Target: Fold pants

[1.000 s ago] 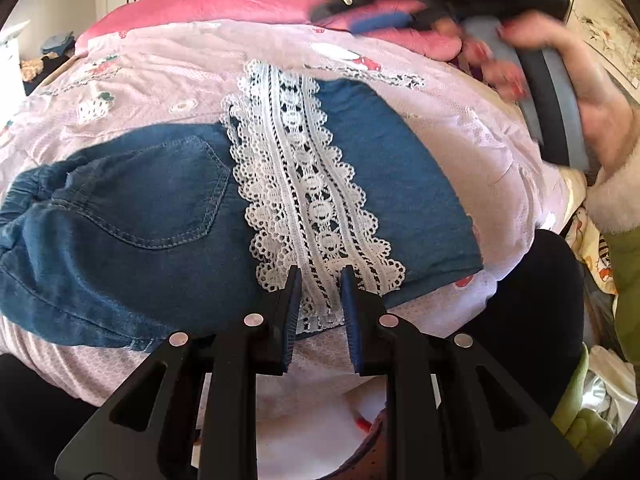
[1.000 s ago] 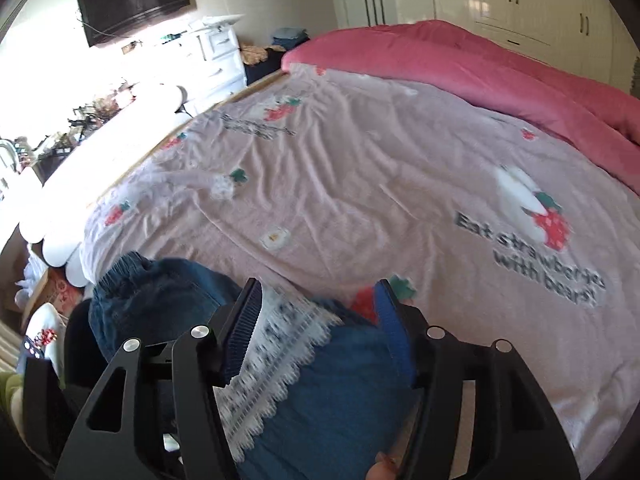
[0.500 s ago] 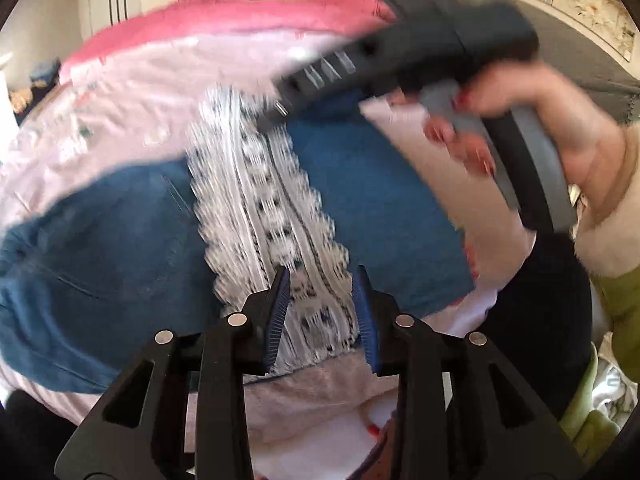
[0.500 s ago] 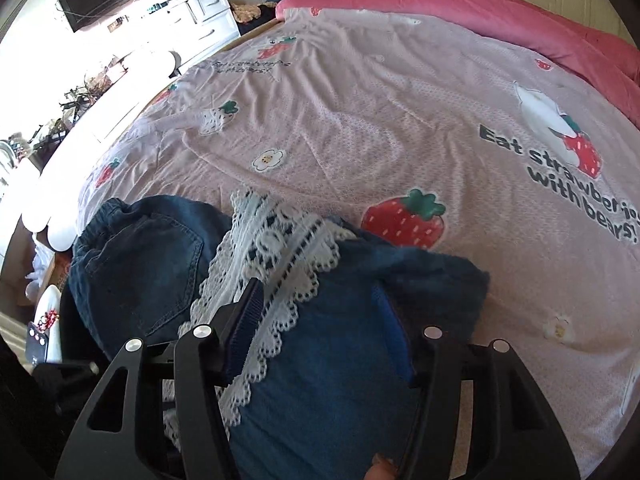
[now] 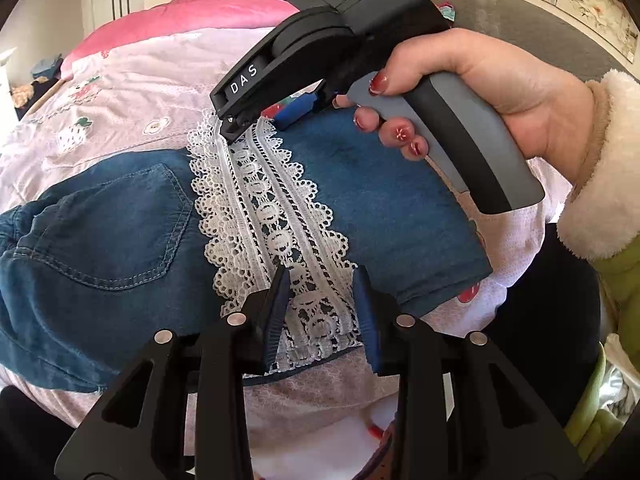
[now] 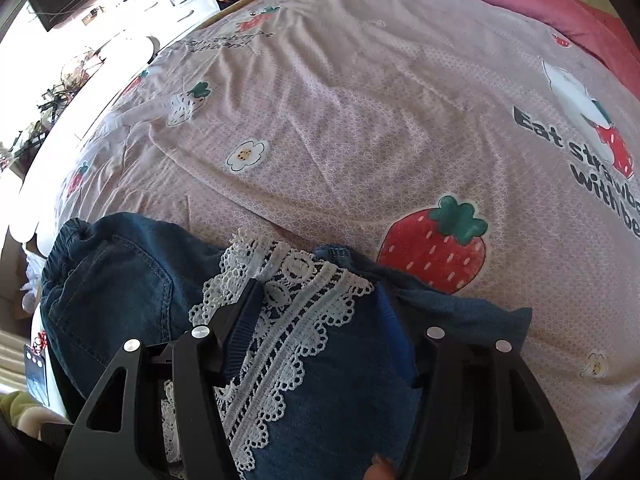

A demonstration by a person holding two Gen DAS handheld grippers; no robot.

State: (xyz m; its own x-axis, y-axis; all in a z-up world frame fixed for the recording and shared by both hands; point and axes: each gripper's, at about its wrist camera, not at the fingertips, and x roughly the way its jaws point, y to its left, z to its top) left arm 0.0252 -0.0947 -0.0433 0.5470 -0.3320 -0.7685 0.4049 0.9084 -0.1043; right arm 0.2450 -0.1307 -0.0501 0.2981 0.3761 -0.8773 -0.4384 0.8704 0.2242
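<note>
Since a second ago your right gripper [image 5: 260,120] has dropped from above the far side of the bed to the far end of the lace band [image 5: 276,232]; your left gripper [image 5: 322,300] has edged onto the band's near end.

Denim pants [image 5: 120,240] lie across the strawberry-print bedsheet [image 6: 360,120], waistband to your left, the leg end already laid over so the lace faces up. Judged step: gripping both ends of the lace line for the next fold.

Left gripper: fingers parted, straddling the lace, nothing clamped. Right gripper: fingers spread either side of the lace, not yet pinching cloth.

Next move likely calls for both to close on the same layers, then carry them evenly toward the waistband, or the fold skews.

Left wrist view shows your right hand [image 5: 480,92] on the handle and the back pocket [image 5: 132,220]. Right wrist view alone shows the elastic waistband [image 6: 68,240] bunched and the bare sheet beyond.
</note>
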